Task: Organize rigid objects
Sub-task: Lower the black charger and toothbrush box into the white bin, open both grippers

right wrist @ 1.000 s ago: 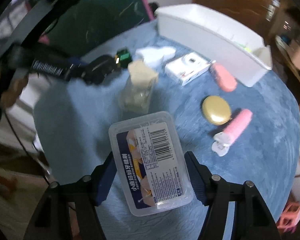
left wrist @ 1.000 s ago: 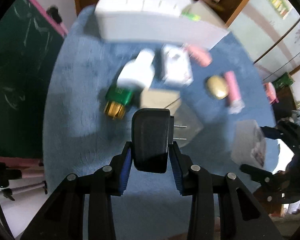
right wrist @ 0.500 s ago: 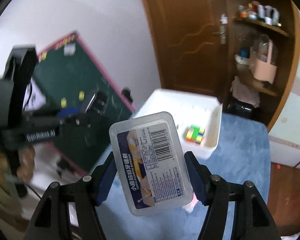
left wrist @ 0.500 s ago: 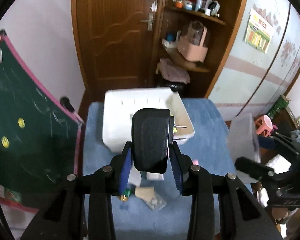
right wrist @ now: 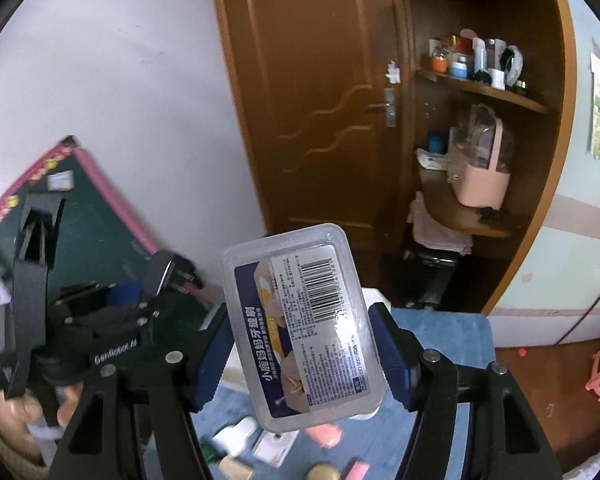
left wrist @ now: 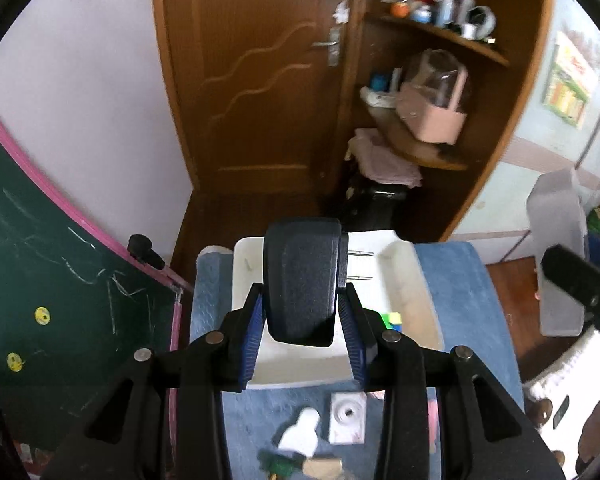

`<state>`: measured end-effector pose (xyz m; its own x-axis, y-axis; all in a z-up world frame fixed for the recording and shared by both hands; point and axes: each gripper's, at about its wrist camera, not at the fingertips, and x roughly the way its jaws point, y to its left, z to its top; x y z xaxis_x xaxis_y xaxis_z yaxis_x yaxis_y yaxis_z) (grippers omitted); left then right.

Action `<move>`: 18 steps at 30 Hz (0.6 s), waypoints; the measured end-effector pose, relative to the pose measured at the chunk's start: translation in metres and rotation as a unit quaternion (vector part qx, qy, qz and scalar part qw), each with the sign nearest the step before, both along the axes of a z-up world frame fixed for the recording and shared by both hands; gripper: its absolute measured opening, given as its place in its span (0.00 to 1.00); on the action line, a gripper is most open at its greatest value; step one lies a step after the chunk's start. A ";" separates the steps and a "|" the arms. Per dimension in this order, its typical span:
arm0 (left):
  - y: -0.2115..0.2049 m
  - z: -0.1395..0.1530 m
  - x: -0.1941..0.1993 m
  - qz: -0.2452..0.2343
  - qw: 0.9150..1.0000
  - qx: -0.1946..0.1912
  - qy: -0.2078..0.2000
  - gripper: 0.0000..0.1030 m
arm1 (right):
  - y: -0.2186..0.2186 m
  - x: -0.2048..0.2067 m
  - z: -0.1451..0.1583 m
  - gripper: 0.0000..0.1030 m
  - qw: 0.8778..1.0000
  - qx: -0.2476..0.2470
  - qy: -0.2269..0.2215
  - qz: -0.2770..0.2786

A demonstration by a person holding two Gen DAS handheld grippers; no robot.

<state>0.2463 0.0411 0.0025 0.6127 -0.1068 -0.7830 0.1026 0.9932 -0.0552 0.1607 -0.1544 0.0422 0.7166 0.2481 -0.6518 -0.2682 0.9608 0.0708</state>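
Note:
My left gripper [left wrist: 302,322] is shut on a black plug adapter [left wrist: 301,280], its two metal prongs pointing right, held high above the white bin [left wrist: 414,284]. A coloured cube [left wrist: 392,319] lies in the bin. My right gripper [right wrist: 304,350] is shut on a clear plastic box [right wrist: 300,320] with a barcode label, held high over the blue mat [right wrist: 444,332]. The left gripper with the adapter [right wrist: 162,276] shows at the left of the right wrist view. The box [left wrist: 558,256] shows at the right of the left wrist view.
On the blue mat [left wrist: 456,276] below lie a white bottle [left wrist: 302,434], a white square box [left wrist: 348,416], a green cap [left wrist: 284,466], a pink tube [right wrist: 324,434] and a gold disc [right wrist: 322,472]. A chalkboard [left wrist: 40,280] stands left. A wooden door and shelves stand behind.
Both grippers have risen and tilted up from looking down at the mat. The bin and the loose objects have slid to the bottom of both views. Both grips are unchanged.

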 end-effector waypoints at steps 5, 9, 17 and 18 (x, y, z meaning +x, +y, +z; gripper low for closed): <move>0.006 -0.047 0.046 0.013 1.000 0.010 0.024 0.39 | 0.011 0.065 -0.042 0.66 0.998 -0.031 0.025 -0.038; 0.006 -0.093 0.077 0.015 0.998 0.016 0.052 0.39 | 0.014 0.113 -0.096 0.65 0.994 -0.035 0.077 -0.067; -0.003 -0.169 0.116 0.010 0.994 0.022 0.104 0.39 | 0.013 0.170 -0.194 0.66 0.980 -0.069 0.153 -0.104; -0.006 -0.178 0.121 0.006 0.994 0.024 0.109 0.39 | 0.012 0.176 -0.205 0.66 0.978 -0.072 0.162 -0.106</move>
<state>0.3672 0.0356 -0.1755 0.4291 -0.0605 -0.9012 0.0824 0.9962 -0.0277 0.3363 -0.1421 -0.1633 0.4913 0.0056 -0.8710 -0.0479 0.9986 -0.0206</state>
